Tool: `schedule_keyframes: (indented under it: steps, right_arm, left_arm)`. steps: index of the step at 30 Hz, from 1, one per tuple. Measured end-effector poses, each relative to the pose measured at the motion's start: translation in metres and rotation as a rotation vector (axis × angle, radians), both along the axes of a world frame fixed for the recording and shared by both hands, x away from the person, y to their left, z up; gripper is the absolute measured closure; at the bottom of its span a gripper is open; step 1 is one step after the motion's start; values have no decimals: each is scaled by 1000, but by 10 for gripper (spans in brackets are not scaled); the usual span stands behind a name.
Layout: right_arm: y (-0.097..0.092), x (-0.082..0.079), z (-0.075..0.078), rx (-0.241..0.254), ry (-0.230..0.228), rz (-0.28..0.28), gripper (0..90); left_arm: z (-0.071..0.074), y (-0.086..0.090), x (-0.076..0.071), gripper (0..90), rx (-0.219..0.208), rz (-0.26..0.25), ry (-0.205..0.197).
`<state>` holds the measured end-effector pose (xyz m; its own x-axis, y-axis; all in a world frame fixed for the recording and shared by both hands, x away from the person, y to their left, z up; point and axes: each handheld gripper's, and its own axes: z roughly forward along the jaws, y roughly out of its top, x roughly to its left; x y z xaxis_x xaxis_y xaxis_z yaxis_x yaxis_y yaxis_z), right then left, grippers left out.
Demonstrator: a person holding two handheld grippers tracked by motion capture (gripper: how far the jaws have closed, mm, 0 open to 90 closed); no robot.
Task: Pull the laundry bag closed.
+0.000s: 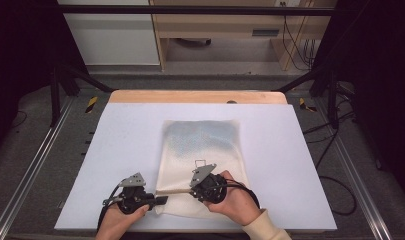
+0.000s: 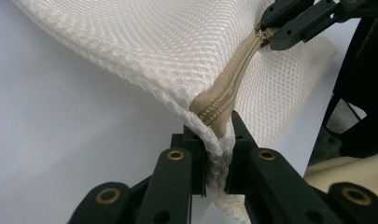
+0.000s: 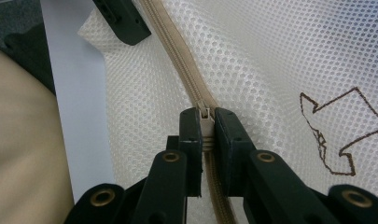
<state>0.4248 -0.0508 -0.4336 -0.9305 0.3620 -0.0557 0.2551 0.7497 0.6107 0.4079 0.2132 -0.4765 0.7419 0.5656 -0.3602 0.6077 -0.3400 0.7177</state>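
Cream mesh bag (image 1: 202, 150), tan zipper (image 3: 177, 56)

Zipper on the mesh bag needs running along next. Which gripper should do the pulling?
Right. The right gripper already has its jaws shut on the small zipper slider of the cream mesh laundry bag. The left gripper clamps the bag's corner at the tan zipper end, so it likely serves best as the anchor.

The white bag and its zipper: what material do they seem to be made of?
The bag looks like white synthetic mesh fabric, matte: a regular grid of small holes shows. The zipper seems to be beige woven tape with fine, probably plastic teeth.
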Motion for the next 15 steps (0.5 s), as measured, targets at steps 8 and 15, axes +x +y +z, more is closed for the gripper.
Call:
schedule_keyframes:
  steps: [8, 15]
  right_arm:
    - [-1, -1, 0, 0, -5, 2, 822]
    - [-1, 0, 0, 7, -4, -4, 821]
  left_arm:
    - [0, 0, 0, 821, 1, 0, -2]
    - [2, 0, 1, 821, 3, -3, -10]
